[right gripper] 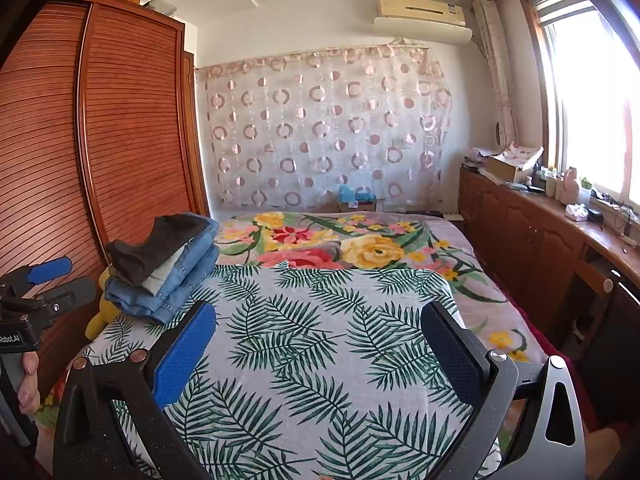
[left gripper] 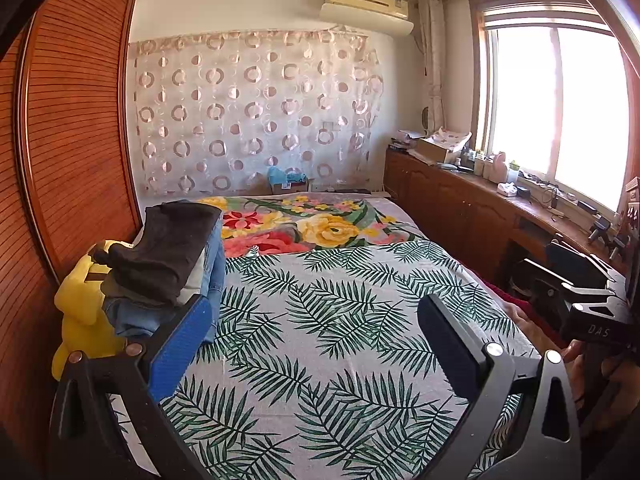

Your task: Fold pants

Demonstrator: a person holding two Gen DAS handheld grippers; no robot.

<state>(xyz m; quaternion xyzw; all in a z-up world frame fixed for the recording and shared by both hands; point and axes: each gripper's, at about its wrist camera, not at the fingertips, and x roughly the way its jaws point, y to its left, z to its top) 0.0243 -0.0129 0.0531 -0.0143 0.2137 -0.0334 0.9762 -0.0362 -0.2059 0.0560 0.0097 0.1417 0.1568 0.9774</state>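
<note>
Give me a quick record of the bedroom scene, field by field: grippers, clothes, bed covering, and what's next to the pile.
left gripper: open, empty, above the bed
right gripper: open, empty, above the bed
clothes pile: folded stack, dark garment on top, denim below, at the bed's left edge
bed covering: leaf-print sheet over a floral blanket
beside pile: yellow plush toy, wooden wardrobe

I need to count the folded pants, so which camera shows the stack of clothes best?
The right wrist view: the stack of clothes shows its layered edges, dark on top, denim below. The left wrist view has the stack partly behind a gripper finger.
</note>
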